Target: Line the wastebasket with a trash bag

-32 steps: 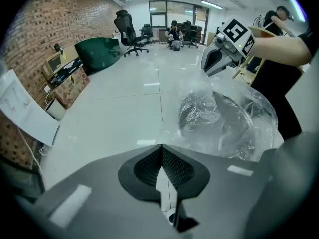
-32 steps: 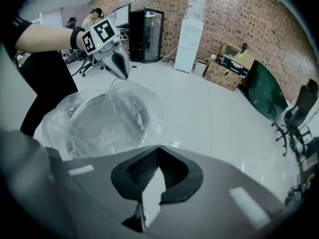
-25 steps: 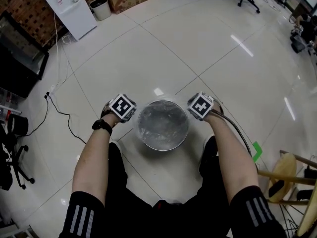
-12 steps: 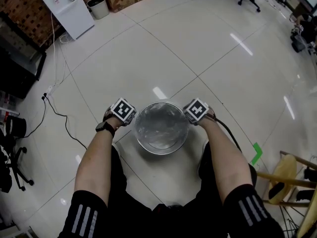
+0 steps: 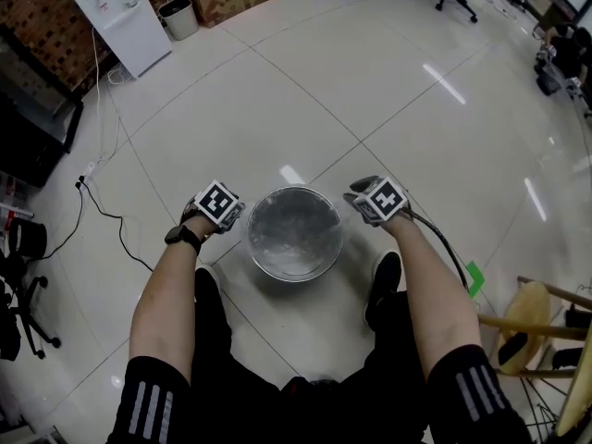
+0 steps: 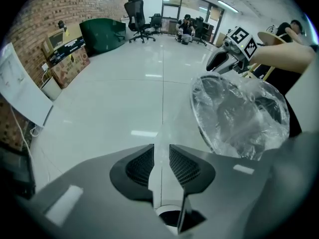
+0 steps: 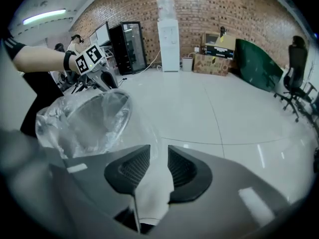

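My left gripper (image 6: 160,151) and right gripper (image 7: 158,156) flank the wastebasket (image 5: 294,272) between them, jaws just opening slightly apart with loose trash bag (image 5: 291,234) film between, I judge because the bag already drapes the rim

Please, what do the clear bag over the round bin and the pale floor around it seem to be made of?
The clear crinkled trash bag looks like thin plastic film: it is see-through, wrinkled all over, and shows small bright glints. The pale glossy floor looks like polished tile, perhaps ceramic or stone: thin joint lines cross it, and bright light streaks reflect in it.
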Demonstrator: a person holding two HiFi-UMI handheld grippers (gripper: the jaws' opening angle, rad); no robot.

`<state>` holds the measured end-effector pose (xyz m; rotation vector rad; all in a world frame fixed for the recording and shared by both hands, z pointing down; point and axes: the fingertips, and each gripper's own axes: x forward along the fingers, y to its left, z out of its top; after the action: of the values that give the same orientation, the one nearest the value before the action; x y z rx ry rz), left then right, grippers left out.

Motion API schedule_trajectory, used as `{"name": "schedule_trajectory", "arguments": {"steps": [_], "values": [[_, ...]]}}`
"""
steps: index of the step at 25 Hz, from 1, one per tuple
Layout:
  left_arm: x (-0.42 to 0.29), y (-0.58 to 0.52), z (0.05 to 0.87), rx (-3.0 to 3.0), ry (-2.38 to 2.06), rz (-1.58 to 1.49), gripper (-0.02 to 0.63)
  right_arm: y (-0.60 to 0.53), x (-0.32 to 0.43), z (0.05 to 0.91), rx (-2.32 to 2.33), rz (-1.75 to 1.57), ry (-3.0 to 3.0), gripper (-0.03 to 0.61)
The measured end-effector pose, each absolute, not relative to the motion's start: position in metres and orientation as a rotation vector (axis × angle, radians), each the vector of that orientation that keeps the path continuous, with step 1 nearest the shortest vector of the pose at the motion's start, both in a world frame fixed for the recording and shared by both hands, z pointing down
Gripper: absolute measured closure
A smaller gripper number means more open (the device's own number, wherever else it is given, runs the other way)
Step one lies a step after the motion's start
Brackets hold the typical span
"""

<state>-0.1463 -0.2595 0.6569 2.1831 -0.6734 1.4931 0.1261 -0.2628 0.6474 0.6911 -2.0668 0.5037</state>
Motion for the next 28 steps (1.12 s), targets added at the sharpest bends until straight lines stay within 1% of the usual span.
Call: {"name": "schedule_trajectory", "arguments": {"steps": [5,9,13,16,19,22,24,25,27,28], "values": [[-0.155,-0.243,0.613,2.270,-0.666,1.513,0.509,-0.255,0.134,0.597,0.698,0.378,-2.092,0.454],[-0.138,-0.207,0.575,2.370,-0.565,1.489,0.508,-0.221,0.110,0.560,0.531,0.243,-2.150,0.451],[-0.128,-0.152,0.574,2.435,-0.350,1.598,0.433,-0.161,0.087,0.553,0.246,0.067,-2.113,0.408],[-0.133,-0.128,0.581,2.447,-0.296,1.648,0.378,-0.130,0.080,0.563,0.133,0.002,-2.077,0.380],[-0.135,-0.113,0.596,2.427,-0.301,1.647,0.374,-0.115,0.074,0.578,0.057,-0.093,-2.016,0.367],[-0.135,-0.112,0.610,2.398,-0.356,1.700,0.376,-0.114,0.073,0.591,0.042,-0.108,-2.020,0.367],[-0.130,-0.112,0.612,2.378,-0.366,1.655,0.414,-0.117,0.072,0.599,0.040,-0.092,-2.020,0.376],[-0.128,-0.110,0.614,2.370,-0.363,1.625,0.426,-0.119,0.071,0.602,0.042,-0.080,-2.023,0.391],[-0.130,-0.110,0.622,2.361,-0.369,1.627,0.486,-0.119,0.069,0.608,0.045,-0.054,-2.030,0.466],[-0.132,-0.112,0.626,2.360,-0.382,1.644,0.522,-0.117,0.069,0.610,0.041,-0.040,-2.029,0.480]]}}
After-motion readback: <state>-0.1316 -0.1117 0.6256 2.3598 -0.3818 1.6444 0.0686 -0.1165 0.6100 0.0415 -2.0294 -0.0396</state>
